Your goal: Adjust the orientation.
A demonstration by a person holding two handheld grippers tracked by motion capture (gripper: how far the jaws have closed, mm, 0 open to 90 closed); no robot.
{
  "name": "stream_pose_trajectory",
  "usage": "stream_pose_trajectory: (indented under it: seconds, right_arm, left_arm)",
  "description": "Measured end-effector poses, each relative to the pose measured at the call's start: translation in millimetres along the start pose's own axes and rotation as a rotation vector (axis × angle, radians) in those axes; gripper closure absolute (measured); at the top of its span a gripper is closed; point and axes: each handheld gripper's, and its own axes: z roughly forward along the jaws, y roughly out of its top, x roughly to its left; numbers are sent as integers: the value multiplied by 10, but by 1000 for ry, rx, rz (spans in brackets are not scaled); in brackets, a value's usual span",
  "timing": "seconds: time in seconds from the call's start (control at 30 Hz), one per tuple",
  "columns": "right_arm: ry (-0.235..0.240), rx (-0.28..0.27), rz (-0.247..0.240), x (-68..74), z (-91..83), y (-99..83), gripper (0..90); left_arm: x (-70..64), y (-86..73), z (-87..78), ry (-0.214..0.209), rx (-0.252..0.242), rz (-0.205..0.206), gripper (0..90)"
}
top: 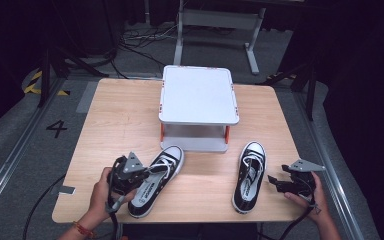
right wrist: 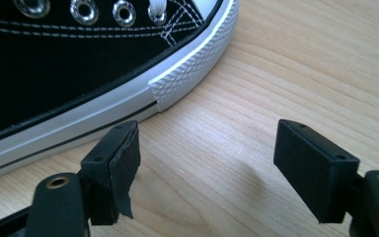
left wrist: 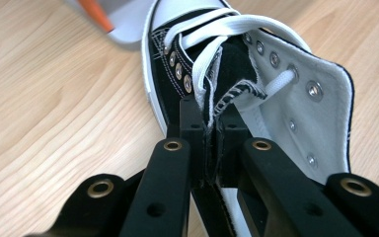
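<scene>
**Canvas collar pinched, second shoe waiting**

Jaws of my left gripper (left wrist: 208,129) are pressed together on the black canvas collar of the left sneaker (top: 156,180), just behind the top eyelets, with the fabric edge squeezed flat between the pads. This shoe lies near the left front of the table, its white toe cap pointing far and slightly right toward the stand. My left hand (top: 101,192) wraps the gripper body from the near side.

My right gripper (right wrist: 207,168) has its jaws wide apart, holding nothing. It hovers low over bare wood just right of the right sneaker (top: 249,176), close to the ribbed white rubber of its sole (right wrist: 187,74) but not touching. That shoe sits near the right front, toe pointing far.

I judge the step in hand to be taking hold of the shoes, one per gripper. The next move likely calls for bringing the open right jaws left to the shoe's upper and closing them on it.

Beyond the shoes stands a white two-tier stand (top: 198,95) with orange posts, at the far middle of the light wooden table (top: 115,120). Around it lie grey floor, cables and a dark room.
</scene>
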Motion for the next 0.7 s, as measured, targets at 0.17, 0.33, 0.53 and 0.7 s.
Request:
stream_pose_trajectory:
  seconds: [0.17,0.33,0.53,0.7]
  right_arm:
    - [5,13,14,-38,55,-38,258]
    - [41,-17,59,-87,82,-82,245]
    - [29,-11,70,-99,102,-69,212]
    - [29,-10,70,-98,103,-69,211]
  left_arm:
    - [104,-64,-101,-79,-82,-1,704]
    - [84,-47,-297,-149,-139,50,481]
    - [-10,-81,-551,-220,-69,144,339]
    - [-156,-38,-576,-316,109,326,372]
